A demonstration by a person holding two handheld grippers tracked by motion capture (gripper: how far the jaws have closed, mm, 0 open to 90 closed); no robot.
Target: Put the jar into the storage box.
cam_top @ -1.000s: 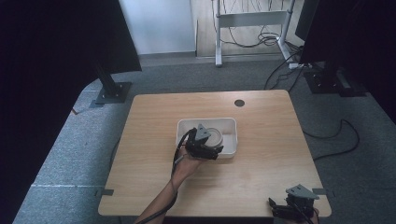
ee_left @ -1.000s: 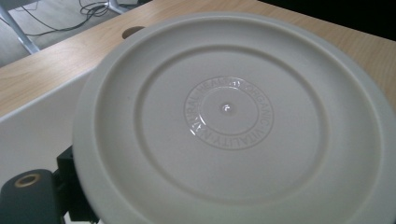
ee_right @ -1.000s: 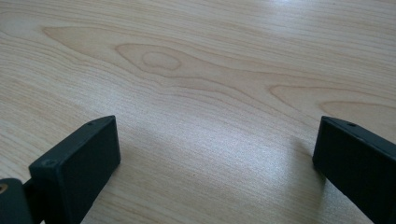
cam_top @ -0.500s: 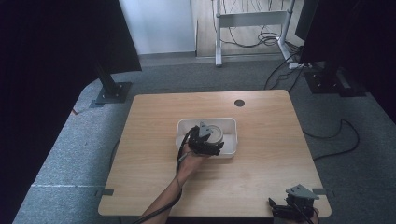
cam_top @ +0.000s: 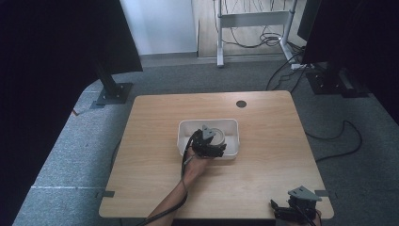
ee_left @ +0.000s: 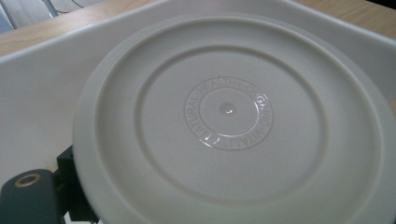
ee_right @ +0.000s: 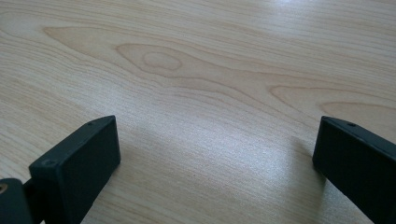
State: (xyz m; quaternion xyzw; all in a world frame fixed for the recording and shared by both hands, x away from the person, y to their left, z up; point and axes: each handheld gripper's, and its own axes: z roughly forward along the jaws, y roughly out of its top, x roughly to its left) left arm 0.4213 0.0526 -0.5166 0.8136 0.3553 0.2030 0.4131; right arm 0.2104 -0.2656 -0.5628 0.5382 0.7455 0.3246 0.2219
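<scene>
From the high view, a wooden worktop with rounded corners stands on grey carpet, and a white rectangular tub sits near its middle. Inside the tub lies a round whitish lid or dish, seen as a pale disc toward the tub's centre. The left gripper is held by a hand whose forearm comes up from the bottom edge; the gripper leans over the near wall of the tub, right at the disc, with its grey three-cornered plate on top and a black cable trailing back along the arm. Whether its jaws are closed on the disc cannot be told from here. The right gripper rests at the near right corner of the worktop, well apart from the tub. A small dark round hole marks the worktop's far side.

In the left gripper view, the round lid is very close, showing concentric raised rings and embossed lettering circling a small centre dimple. The white tub wall rises behind it, with a strip of wood beyond. One black jaw shows at the lower left, just beside or under the lid's rim; the other is hidden, so the grip cannot be judged.

In the right gripper view, the right gripper has its two black jaws spread wide, with bare wood grain between them and nothing held.
</scene>
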